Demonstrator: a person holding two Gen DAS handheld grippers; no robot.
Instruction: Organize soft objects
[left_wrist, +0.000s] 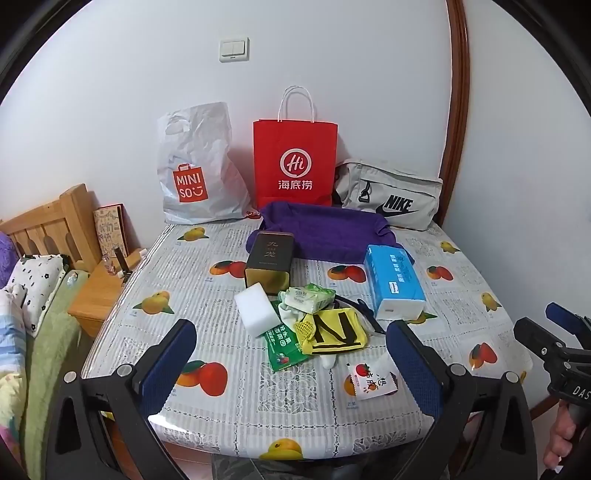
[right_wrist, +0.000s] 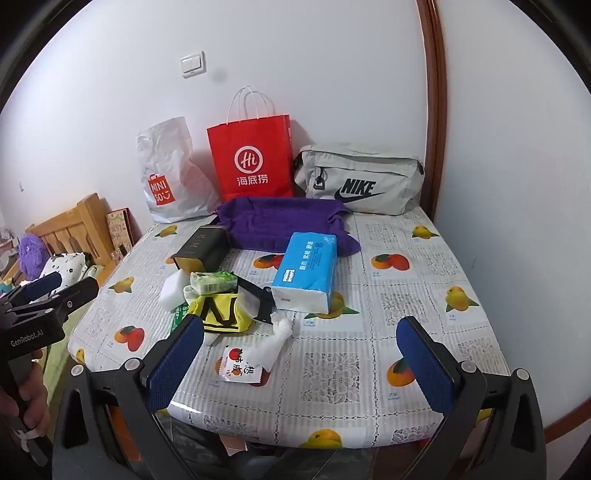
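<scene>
A pile lies mid-table: a white sponge (left_wrist: 257, 309), a green tissue pack (left_wrist: 308, 297), a yellow cloth with a black N (left_wrist: 338, 334), a green packet (left_wrist: 282, 345), a white sock (right_wrist: 275, 341) and a small snack packet (left_wrist: 371, 380). A blue tissue pack (left_wrist: 393, 282) lies to the right, a purple fabric basket (left_wrist: 325, 230) behind. My left gripper (left_wrist: 291, 354) is open and empty above the near table edge, in front of the pile. My right gripper (right_wrist: 301, 356) is open and empty, near the snack packet (right_wrist: 238, 367).
A dark tin box (left_wrist: 269, 264) stands behind the sponge. A Miniso plastic bag (left_wrist: 195, 173), a red paper bag (left_wrist: 295, 162) and a grey Nike bag (left_wrist: 391, 194) stand along the wall. A black tool (right_wrist: 258, 299) lies by the pile. A bed (left_wrist: 33, 302) is at left.
</scene>
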